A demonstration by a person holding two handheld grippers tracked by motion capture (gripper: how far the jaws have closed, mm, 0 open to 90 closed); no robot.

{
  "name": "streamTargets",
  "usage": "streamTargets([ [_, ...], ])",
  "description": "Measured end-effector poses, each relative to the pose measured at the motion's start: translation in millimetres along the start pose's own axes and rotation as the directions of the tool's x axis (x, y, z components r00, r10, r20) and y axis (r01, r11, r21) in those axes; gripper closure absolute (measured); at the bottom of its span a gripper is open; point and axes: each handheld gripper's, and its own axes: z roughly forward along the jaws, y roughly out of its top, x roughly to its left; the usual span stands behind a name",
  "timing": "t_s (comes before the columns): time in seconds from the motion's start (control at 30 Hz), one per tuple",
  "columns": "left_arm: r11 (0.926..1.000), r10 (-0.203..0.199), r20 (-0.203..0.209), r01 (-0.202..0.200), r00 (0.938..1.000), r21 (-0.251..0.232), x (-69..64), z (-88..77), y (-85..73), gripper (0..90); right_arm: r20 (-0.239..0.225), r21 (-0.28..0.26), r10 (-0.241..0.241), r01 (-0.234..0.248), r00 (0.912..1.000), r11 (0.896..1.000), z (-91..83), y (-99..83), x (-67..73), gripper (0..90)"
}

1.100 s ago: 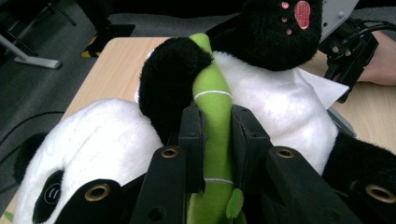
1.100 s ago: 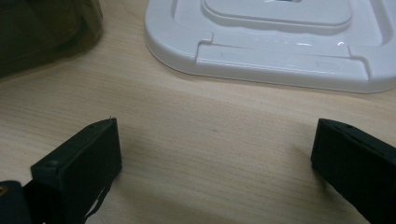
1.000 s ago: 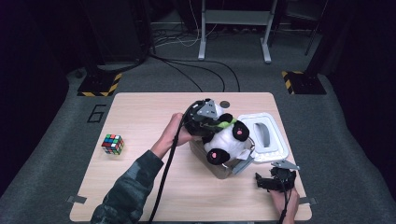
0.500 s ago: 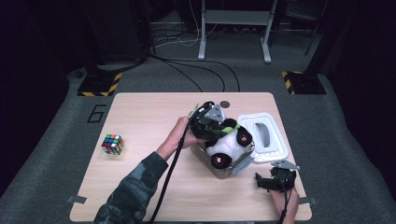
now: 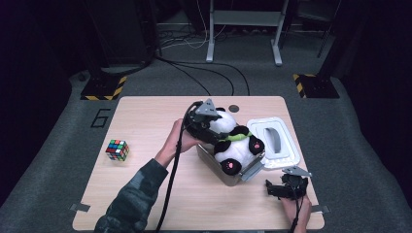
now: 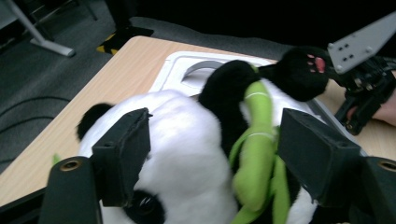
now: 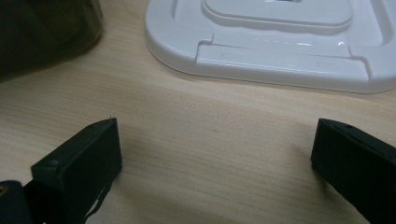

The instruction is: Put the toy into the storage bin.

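Your black-and-white plush panda with the green strap [image 5: 232, 143] lies in the grey rectangular metal box [image 5: 228, 172] at the middle of the light wooden table [image 5: 145, 194], its head overhanging the far rim. The box's white plastic lid [image 5: 277, 143] lies flat just beside it. Your left gripper [image 6: 210, 154] has just been opening; its jaws stand wide on either side of the panda without pressing. Your right gripper [image 7: 215, 172] rests on the table near the lid, jaws wide apart, holding nothing.
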Motion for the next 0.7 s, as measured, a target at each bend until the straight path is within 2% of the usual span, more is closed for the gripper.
streamTargets([
  [0.13,0.9991,-0.029,-0.005,0.029,0.9996,0.030,4.2,5.0,-5.9,20.6,0.000,0.000,0.000,0.000,1.0000,1.000,0.0,0.0,0.0,1.2],
  [0.2,0.9986,-0.030,-0.021,0.031,0.9993,0.044,4.0,8.2,-7.6,20.9,0.000,0.000,0.000,0.000,1.0000,1.000,0.0,0.0,0.0,1.2],
  [0.47,0.9924,-0.042,-0.032,0.046,0.9986,0.114,4.2,24.3,-19.3,20.0,0.000,0.000,0.000,0.000,1.0000,1.000,0.0,0.0,0.0,1.2],
  [0.6,0.9896,-0.081,-0.025,0.084,0.9964,0.117,8.6,30.3,-27.6,20.2,0.000,0.000,0.000,0.000,1.0000,1.000,0.0,0.0,0.0,1.2],
  [0.7,0.9893,-0.092,-0.029,0.095,0.9953,0.111,9.9,30.3,-28.7,19.7,0.000,0.000,0.000,0.000,1.0000,1.000,0.0,0.0,0.0,1.2],
])
